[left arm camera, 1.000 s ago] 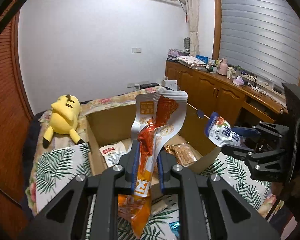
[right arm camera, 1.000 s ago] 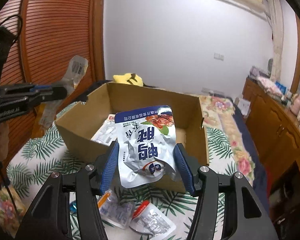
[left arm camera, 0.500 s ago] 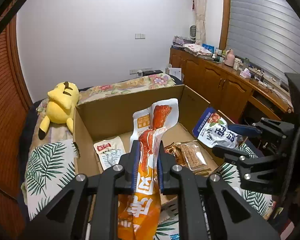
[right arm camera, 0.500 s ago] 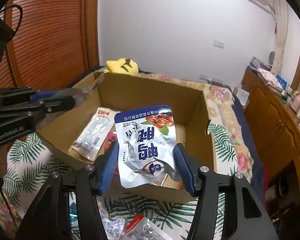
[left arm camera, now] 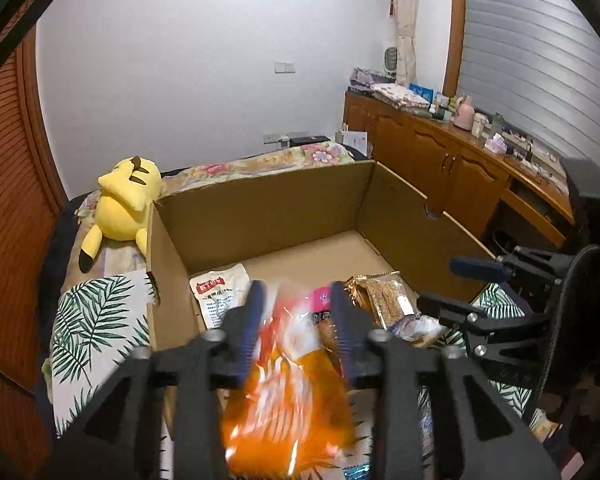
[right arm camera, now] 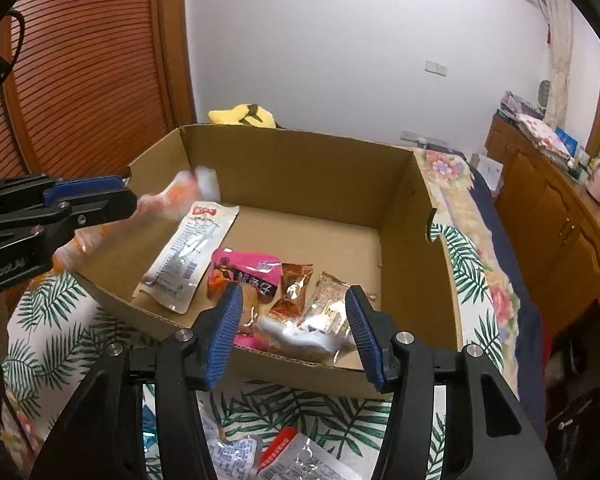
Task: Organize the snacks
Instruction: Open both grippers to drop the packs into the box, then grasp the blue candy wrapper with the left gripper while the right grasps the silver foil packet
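A brown cardboard box (left arm camera: 260, 216) (right arm camera: 300, 168) stands open on the bed. My left gripper (left arm camera: 298, 300) is open above the box's near edge; an orange snack packet (left arm camera: 288, 392) is blurred between its spread fingers, falling loose. The packet also shows in the right wrist view (right arm camera: 168, 200) beside the left gripper (right arm camera: 112, 196). My right gripper (right arm camera: 294, 304) is open and empty over the box's near wall. A blue-and-white packet (right arm camera: 304, 332) lies in the box below it. Inside lie a white pouch (right arm camera: 192, 252), a pink packet (right arm camera: 248, 272) and gold packets (right arm camera: 324, 300).
A yellow plush toy (left arm camera: 124, 204) lies behind the box. Several snack packets (right arm camera: 284, 456) lie on the leaf-print sheet (right arm camera: 56, 352) in front of the box. A wooden cabinet (left arm camera: 440, 168) runs along the right. A slatted wooden door (right arm camera: 80, 60) is at the left.
Both grippers have opened. The blue-and-white packet left my right gripper and lies in the box. The orange packet slipped from my left gripper's hold and is dropping.
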Motion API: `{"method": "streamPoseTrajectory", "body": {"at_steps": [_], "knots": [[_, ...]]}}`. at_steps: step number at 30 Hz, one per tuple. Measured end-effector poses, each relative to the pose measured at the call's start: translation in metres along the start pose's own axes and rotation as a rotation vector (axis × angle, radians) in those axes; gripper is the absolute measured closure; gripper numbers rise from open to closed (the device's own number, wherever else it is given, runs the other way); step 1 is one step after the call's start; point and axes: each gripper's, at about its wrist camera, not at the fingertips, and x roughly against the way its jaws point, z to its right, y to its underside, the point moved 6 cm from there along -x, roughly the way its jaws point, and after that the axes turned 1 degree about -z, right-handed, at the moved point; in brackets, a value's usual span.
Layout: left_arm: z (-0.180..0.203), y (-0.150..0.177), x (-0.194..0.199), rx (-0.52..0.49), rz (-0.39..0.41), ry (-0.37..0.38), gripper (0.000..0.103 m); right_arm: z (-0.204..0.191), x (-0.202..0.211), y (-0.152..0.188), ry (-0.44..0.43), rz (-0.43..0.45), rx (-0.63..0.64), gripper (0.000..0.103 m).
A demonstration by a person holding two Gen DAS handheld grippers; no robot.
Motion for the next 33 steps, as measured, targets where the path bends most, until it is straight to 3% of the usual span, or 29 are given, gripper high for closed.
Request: {"method": "streamPoseTrajectory", "body": {"at_steps": [5, 10, 13, 15, 25, 33], "knots": [[-0.004, -0.001, 0.009, 0.012, 0.021, 0.012, 0.056, -0.004, 0.008, 0.004, -0.027, 0.033, -0.006, 0.046], [-0.002, 0.003, 0.022, -0.002, 0.051, 0.013, 0.047, -0.013, 0.03, 0.013, -0.066, 0.088, -0.004, 0.046], [-0.001, 0.006, 0.032, -0.012, 0.072, 0.031, 0.035, -0.017, 0.047, 0.023, -0.073, 0.126, 0.011, 0.046], [0.003, 0.009, 0.04, -0.016, 0.097, 0.042, 0.02, -0.017, 0.057, 0.03, -0.078, 0.145, 0.012, 0.046], [0.02, 0.043, 0.074, -0.037, 0.163, 0.099, 0.015, 0.0, 0.075, 0.079, -0.097, 0.136, -0.007, 0.045], [0.03, 0.086, 0.07, -0.047, 0.123, 0.122, 0.015, 0.014, 0.048, 0.115, -0.09, 0.063, -0.041, 0.045]]}}
